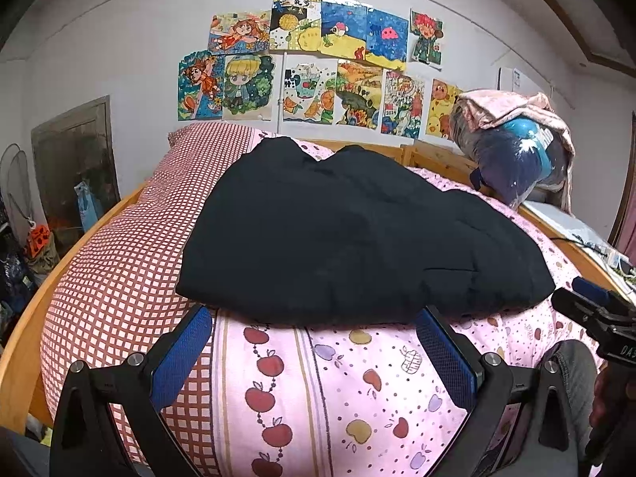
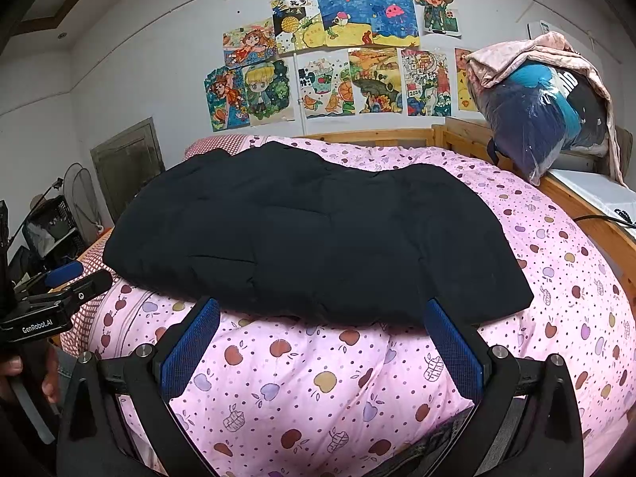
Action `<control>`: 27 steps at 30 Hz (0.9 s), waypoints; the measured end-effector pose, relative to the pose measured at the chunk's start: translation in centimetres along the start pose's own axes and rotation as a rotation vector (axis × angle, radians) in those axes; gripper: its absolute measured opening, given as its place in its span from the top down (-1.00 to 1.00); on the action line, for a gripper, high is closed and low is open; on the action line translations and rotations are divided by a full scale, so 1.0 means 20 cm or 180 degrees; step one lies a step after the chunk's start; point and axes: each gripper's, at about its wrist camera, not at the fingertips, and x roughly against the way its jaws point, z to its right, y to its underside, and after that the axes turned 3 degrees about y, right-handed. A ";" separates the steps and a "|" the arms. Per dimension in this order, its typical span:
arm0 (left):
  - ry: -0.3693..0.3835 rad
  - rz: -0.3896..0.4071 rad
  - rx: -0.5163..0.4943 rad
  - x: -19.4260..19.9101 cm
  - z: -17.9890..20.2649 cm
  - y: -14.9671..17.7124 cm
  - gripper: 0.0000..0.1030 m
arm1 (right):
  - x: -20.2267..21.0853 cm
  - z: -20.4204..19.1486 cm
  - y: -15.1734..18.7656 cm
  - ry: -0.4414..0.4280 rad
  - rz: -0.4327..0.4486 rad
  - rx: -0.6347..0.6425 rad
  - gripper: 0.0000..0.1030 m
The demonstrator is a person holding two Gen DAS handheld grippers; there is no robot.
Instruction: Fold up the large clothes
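Your left gripper [image 1: 314, 351] is spread wide and holds nothing; its blue textured pads [image 1: 181, 357] sit just short of the near hem of the black padded garment [image 1: 349, 230]. Your right gripper [image 2: 322, 344] is likewise spread wide and holds nothing, its fingertips almost touching that same near edge.

The garment lies flat across the middle of the bed, a broad dark slab with soft quilted seams and a puffy, matte surface. Its near edge runs roughly straight from side to side; its far edge is lumpy and uneven.

Under it is a pink quilt [image 2: 318, 389] printed with small apples and dots, rumpled in gentle folds. In the left wrist view a red-and-white checked sheet [image 1: 119, 278] borders the quilt on your left.

Bare quilt shows in front of the garment and to its right. A wooden bed frame [image 1: 24, 338] rims the mattress on the left, the right and the far end.

At the far right corner a clear plastic bag of clothes [image 2: 540, 119] stands on the frame under a pink cloth, well apart from the garment. Children's drawings [image 2: 338, 51] cover the wall behind.
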 end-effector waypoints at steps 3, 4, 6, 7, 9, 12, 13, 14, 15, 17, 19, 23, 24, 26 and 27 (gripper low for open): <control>-0.0057 0.0055 -0.0033 0.02 0.02 0.00 -1.00 | 0.00 0.00 0.00 -0.0002 0.0001 -0.0002 -0.97; -0.0092 0.0067 -0.0053 0.02 0.03 0.01 -1.00 | 0.00 0.00 0.00 -0.0004 -0.0002 -0.0001 -0.97; -0.0143 0.0077 -0.0095 0.02 0.04 0.01 -1.00 | 0.00 0.00 0.01 -0.0006 -0.0004 0.0001 -0.97; -0.0155 0.0075 -0.0108 0.02 0.05 0.01 -1.00 | 0.00 0.00 0.01 -0.0007 -0.0008 -0.0001 -0.97; -0.0146 0.0063 -0.0120 0.02 0.06 0.02 -1.00 | 0.00 0.00 0.02 -0.0013 -0.0012 -0.0004 -0.97; -0.0135 0.0046 -0.0117 0.01 0.06 0.02 -1.00 | 0.00 -0.01 0.02 -0.0017 -0.0018 -0.0008 -0.97; -0.0138 0.0043 -0.0116 0.01 0.06 0.02 -1.00 | 0.00 -0.01 0.02 -0.0015 -0.0015 -0.0008 -0.97; -0.0137 0.0040 -0.0117 0.01 0.05 0.02 -1.00 | 0.00 -0.01 0.02 -0.0014 -0.0015 -0.0008 -0.97; -0.0133 0.0039 -0.0117 0.01 0.05 0.02 -1.00 | 0.00 -0.01 0.03 -0.0016 -0.0016 -0.0008 -0.97; -0.0133 0.0039 -0.0117 0.01 0.05 0.02 -1.00 | 0.00 -0.01 0.03 -0.0017 -0.0019 -0.0009 -0.97; -0.0138 0.0037 -0.0121 0.01 0.05 0.02 -1.00 | 0.00 -0.01 0.03 -0.0015 -0.0016 -0.0010 -0.97; -0.0130 0.0036 -0.0115 0.01 0.05 0.03 -1.00 | -0.01 -0.01 0.03 -0.0016 -0.0020 -0.0010 -0.97; -0.0128 0.0035 -0.0116 0.01 0.05 0.03 -1.00 | -0.01 -0.01 0.03 -0.0017 -0.0021 -0.0009 -0.97; -0.0132 0.0036 -0.0118 0.01 0.05 0.03 -1.00 | -0.01 -0.01 0.03 -0.0015 -0.0022 -0.0008 -0.97; -0.0132 0.0037 -0.0117 0.01 0.05 0.03 -1.00 | -0.01 -0.01 0.03 -0.0015 -0.0022 -0.0011 -0.97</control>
